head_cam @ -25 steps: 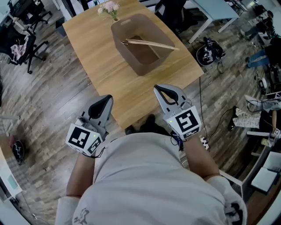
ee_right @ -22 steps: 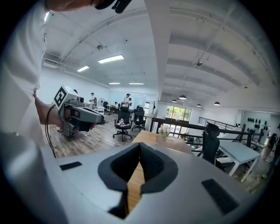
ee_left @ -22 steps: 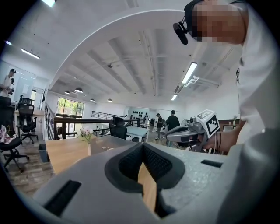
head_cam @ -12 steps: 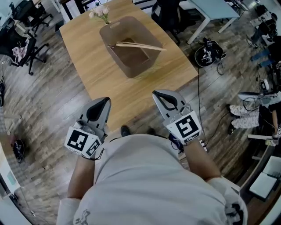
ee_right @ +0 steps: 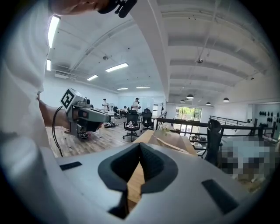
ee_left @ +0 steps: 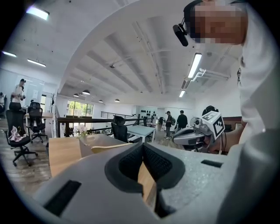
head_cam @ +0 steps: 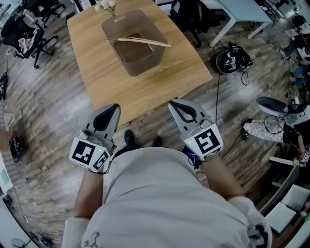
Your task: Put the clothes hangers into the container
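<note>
Hanger (head_cam: pixel 140 41) lies across the bin (head_cam: pixel 141 66); my left claw (head_cam: pixel 111 107) and right claw (head_cam: pixel 175 103) are shut, empty, well off; next, I'd tip it in.

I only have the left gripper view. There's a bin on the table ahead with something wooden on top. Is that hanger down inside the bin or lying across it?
Observer: The head view shows the wooden hanger lying across the top of the container, apparently resting on its rim, not down inside.
Operator: Is my right gripper holding anything?
Observer: No. In the right gripper view, the right gripper has its jaws together with nothing between them.
Operator: Any more hangers on the table?
Observer: None shows from above. Besides the container, the table holds only a small bunch of flowers at its far edge.
</note>
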`<state>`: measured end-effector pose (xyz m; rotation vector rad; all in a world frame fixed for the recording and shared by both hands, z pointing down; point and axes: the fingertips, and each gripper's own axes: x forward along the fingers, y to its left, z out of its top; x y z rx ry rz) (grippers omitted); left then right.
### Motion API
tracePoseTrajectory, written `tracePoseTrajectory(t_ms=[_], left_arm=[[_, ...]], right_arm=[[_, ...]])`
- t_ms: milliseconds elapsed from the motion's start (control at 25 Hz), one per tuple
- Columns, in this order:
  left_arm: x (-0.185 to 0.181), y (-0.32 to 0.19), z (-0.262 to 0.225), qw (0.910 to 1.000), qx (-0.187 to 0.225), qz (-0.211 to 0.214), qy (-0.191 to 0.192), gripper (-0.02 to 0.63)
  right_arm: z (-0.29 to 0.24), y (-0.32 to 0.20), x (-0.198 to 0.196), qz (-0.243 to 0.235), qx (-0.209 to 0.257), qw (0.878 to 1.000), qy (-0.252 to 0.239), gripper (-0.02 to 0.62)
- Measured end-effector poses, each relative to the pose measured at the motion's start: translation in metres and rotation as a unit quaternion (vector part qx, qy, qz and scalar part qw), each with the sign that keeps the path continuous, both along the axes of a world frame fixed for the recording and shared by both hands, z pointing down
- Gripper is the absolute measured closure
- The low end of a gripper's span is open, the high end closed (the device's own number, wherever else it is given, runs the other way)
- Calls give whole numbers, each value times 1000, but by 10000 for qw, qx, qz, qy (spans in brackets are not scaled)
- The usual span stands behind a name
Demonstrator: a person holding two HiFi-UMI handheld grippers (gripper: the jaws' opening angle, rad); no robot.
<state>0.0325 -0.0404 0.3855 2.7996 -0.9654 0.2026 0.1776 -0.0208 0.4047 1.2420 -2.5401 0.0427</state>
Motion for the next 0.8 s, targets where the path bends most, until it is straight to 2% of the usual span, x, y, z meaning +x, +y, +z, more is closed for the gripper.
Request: tracePoseTrajectory(t_ms=[280, 600, 800], left_arm=[[6, 26, -3, 9998, 14, -130, -123, 600], [-3, 52, -2, 10000, 2, 1, -24, 600], [-25, 68, -5, 9999, -23, 157, -32, 600]], right_arm=[[3, 21, 13, -109, -6, 9999, -80, 589], [8, 49, -1, -15, -5, 10000, -89, 589], [-2, 65, -19, 131, 45, 9999, -88, 589]])
